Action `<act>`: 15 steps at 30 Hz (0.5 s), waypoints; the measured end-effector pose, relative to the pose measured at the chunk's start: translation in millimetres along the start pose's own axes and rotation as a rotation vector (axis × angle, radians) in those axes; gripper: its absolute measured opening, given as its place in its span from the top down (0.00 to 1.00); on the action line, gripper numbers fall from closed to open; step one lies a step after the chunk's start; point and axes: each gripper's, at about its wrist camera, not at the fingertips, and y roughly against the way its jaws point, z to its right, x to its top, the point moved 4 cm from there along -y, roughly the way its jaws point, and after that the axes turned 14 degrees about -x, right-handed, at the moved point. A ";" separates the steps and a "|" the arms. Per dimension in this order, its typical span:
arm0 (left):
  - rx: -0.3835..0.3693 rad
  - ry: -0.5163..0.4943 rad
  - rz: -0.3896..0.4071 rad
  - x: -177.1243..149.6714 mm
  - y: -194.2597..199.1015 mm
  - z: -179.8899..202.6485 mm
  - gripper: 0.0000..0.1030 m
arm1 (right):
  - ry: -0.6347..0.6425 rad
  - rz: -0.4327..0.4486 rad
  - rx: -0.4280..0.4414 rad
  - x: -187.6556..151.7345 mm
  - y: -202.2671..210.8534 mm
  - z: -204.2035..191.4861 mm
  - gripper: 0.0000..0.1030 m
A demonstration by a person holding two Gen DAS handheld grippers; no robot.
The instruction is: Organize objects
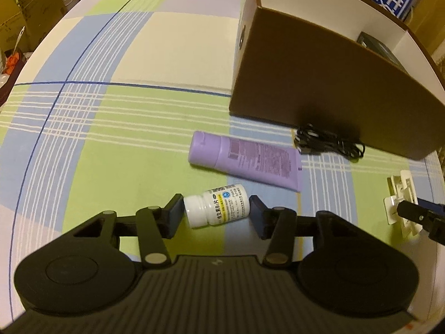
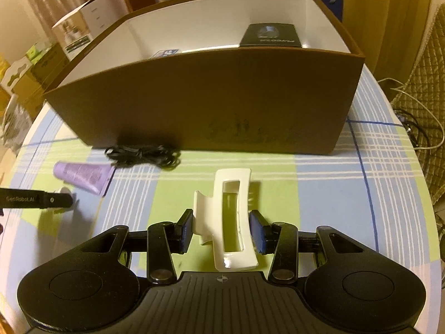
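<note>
Left gripper (image 1: 216,213): jaws spread around pill bottle (image 1: 217,204) lying on desk (image 1: 125,139); light, rigid, rolls, grip mid-body. Right gripper (image 2: 221,229): jaws bracketing white hair clip (image 2: 230,217), contact unclear; glossy, brittle

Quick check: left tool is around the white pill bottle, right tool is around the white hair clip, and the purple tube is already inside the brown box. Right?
Not quite. The purple tube is not in the brown box; the left wrist view shows it lying on the tablecloth in front of the box, beside the black cable. The rest holds: the left tool brackets the white pill bottle, and the right tool brackets the white hair clip.
</note>
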 end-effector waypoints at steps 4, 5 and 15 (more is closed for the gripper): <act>-0.017 -0.038 -0.019 -14.6 6.8 3.9 0.56 | 0.044 -0.011 0.030 -12.8 8.2 -9.7 0.61; -0.020 -0.056 -0.024 -18.9 8.8 6.0 0.56 | 0.056 -0.013 0.037 -15.8 10.0 -11.5 0.61; -0.078 -0.232 -0.086 -62.9 18.5 38.6 0.56 | 0.165 -0.057 0.109 -45.6 28.1 -32.1 0.61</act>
